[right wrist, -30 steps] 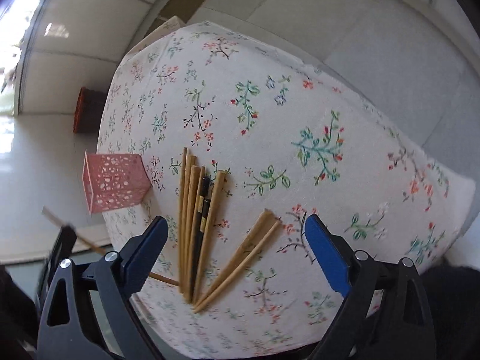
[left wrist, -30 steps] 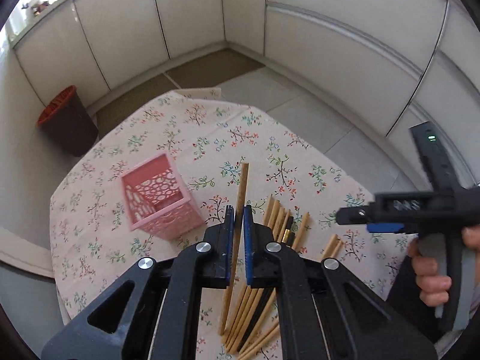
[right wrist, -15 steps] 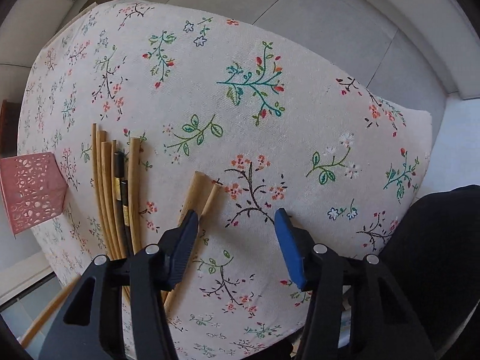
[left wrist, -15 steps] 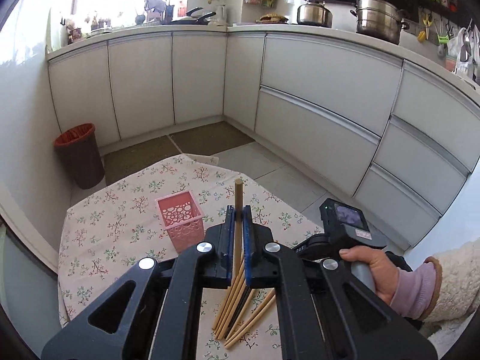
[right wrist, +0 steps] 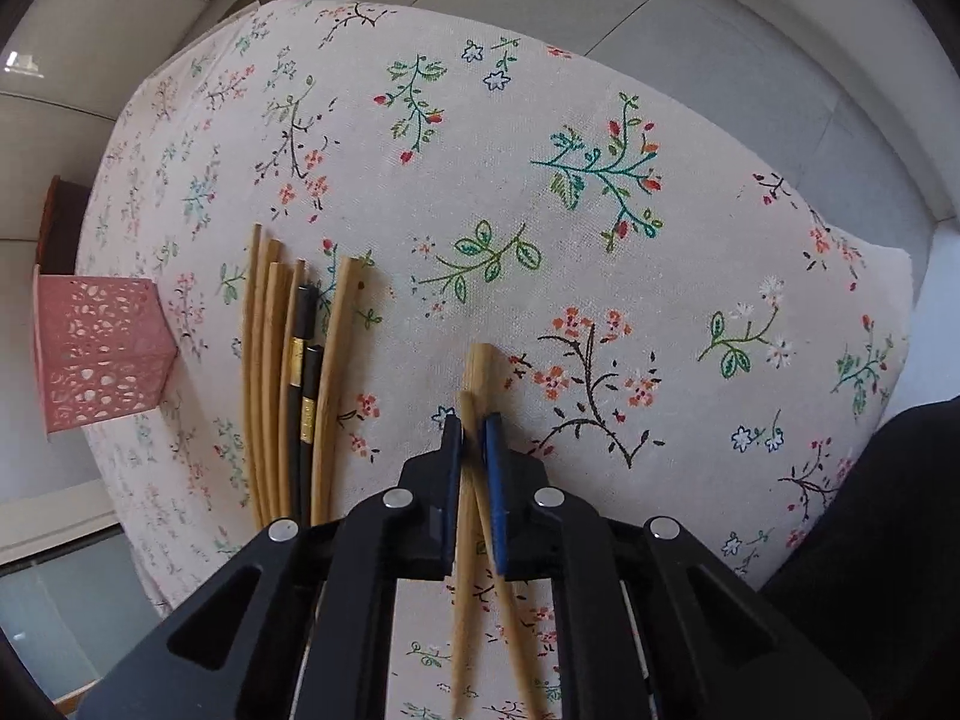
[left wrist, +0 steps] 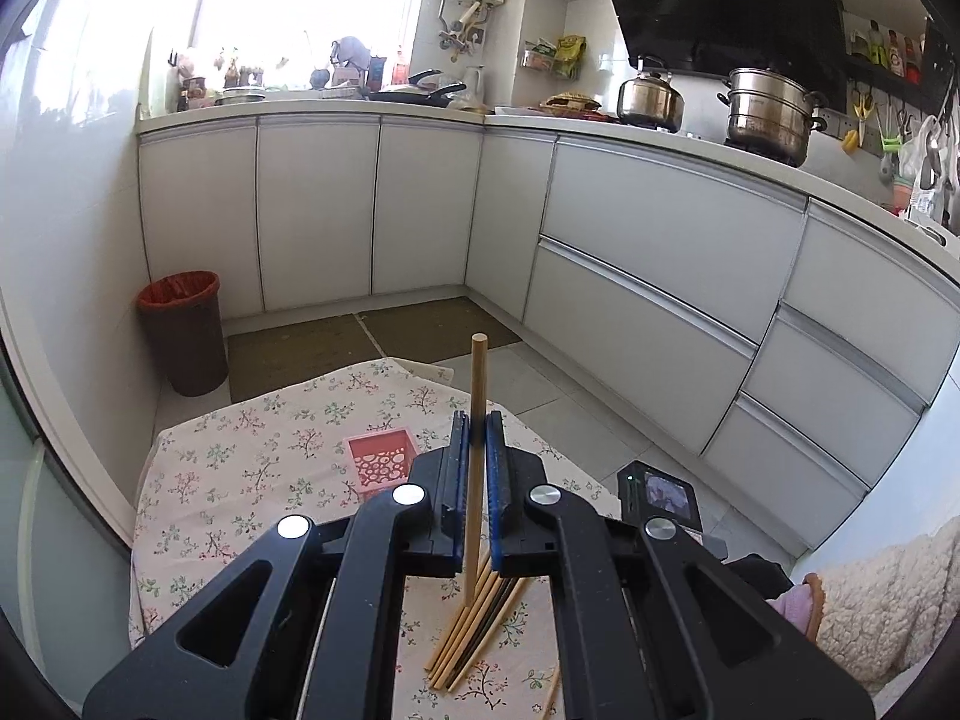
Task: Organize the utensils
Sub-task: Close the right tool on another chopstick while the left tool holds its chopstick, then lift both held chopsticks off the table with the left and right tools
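We're clamping one chopstick (left wrist: 478,396) upright in the left gripper (left wrist: 474,450), lifted above the table (left wrist: 240,468). Our right gripper (right wrist: 474,438), having just closed, is pinching two chopsticks (right wrist: 477,366) on the cloth; the bundle (right wrist: 288,372) is lying beside the pink basket (right wrist: 96,354).

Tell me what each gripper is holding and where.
Left gripper: one wooden chopstick, gripped mid-length. Right gripper: two wooden chopsticks, pinched near their far ends.
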`<state>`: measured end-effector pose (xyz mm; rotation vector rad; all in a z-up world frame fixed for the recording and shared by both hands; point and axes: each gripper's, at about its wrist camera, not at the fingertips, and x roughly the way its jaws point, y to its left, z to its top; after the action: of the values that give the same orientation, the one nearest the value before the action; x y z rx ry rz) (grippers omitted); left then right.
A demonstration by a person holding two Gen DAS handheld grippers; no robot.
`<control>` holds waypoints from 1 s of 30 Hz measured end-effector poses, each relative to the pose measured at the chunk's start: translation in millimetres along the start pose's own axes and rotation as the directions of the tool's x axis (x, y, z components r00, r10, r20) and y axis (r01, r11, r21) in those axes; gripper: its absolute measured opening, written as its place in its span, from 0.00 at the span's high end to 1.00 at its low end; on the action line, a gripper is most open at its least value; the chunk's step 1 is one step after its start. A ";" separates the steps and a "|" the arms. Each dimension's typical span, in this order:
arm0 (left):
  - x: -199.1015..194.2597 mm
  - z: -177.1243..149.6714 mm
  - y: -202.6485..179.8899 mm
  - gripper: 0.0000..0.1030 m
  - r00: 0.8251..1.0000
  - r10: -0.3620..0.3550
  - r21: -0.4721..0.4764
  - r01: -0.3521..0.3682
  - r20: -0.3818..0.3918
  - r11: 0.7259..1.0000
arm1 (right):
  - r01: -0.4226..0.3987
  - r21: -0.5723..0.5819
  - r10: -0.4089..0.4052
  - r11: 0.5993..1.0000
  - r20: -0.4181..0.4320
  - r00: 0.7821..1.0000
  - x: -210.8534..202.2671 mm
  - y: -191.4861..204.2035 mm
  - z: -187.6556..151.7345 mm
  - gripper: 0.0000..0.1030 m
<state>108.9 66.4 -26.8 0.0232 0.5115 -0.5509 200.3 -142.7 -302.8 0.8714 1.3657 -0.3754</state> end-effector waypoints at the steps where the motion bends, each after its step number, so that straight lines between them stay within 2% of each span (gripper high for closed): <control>1: -0.2 0.1 -0.6 0.96 1.000 0.003 -0.002 -0.003 0.000 1.000 | -0.039 -0.016 0.039 0.999 -0.007 0.999 -3.2 -2.3 0.6 0.92; 5: -1.4 2.2 -7.8 0.96 1.000 0.010 -0.004 -0.010 -0.005 1.000 | -0.170 -0.072 0.169 0.983 -0.016 0.985 -15.6 -9.0 6.5 0.93; 9: -0.6 4.9 -13.9 0.96 1.000 0.023 -0.006 -0.023 -0.014 1.000 | -0.211 -0.148 0.214 0.966 0.004 0.977 -47.9 -19.1 4.7 0.93; 12: 4.0 3.7 -14.9 0.96 0.999 0.033 -0.016 -0.033 -0.033 0.999 | -0.166 -0.245 0.171 0.955 -0.001 0.985 -49.0 -20.2 -0.3 0.91; 13: 6.4 2.9 -15.4 0.96 0.999 0.031 -0.019 -0.032 -0.040 0.999 | -0.130 -0.268 0.134 0.954 -0.005 0.991 -39.8 -19.4 1.6 0.90; 14: 8.5 2.9 -17.1 0.96 0.998 0.032 -0.020 -0.033 -0.048 0.999 | -0.129 -0.266 0.127 0.955 -0.026 0.992 -23.4 -25.8 5.8 0.90; 18: 9.6 0.4 -23.7 0.95 0.998 0.030 -0.021 -0.031 -0.064 0.999 | -0.233 -0.228 0.189 0.945 -0.198 0.962 17.0 -43.7 12.9 0.90; 20: 9.4 -0.1 -24.6 0.95 0.997 0.032 -0.022 -0.033 -0.069 0.999 | -0.259 -0.204 0.218 0.944 -0.201 0.955 15.5 -51.0 13.7 0.91; 24: 8.1 1.6 -24.6 0.95 0.997 0.032 -0.021 -0.034 -0.068 0.999 | -0.250 -0.201 0.213 0.947 -0.189 0.959 5.1 -51.9 11.7 0.88; 28: 7.9 2.5 -22.3 0.95 0.998 0.032 -0.025 -0.034 -0.061 0.999 | -0.236 -0.219 0.212 0.947 -0.126 0.969 -19.3 -50.3 8.8 0.85; 30: 8.2 1.6 -20.6 0.95 0.998 0.027 -0.028 -0.029 -0.059 0.999 | -0.178 -0.192 0.159 0.965 -0.114 0.981 -26.7 -58.7 7.8 0.69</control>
<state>105.2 44.6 -27.0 0.0190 0.5759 -0.5162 159.3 -192.7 -296.6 0.8382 1.3809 -0.0615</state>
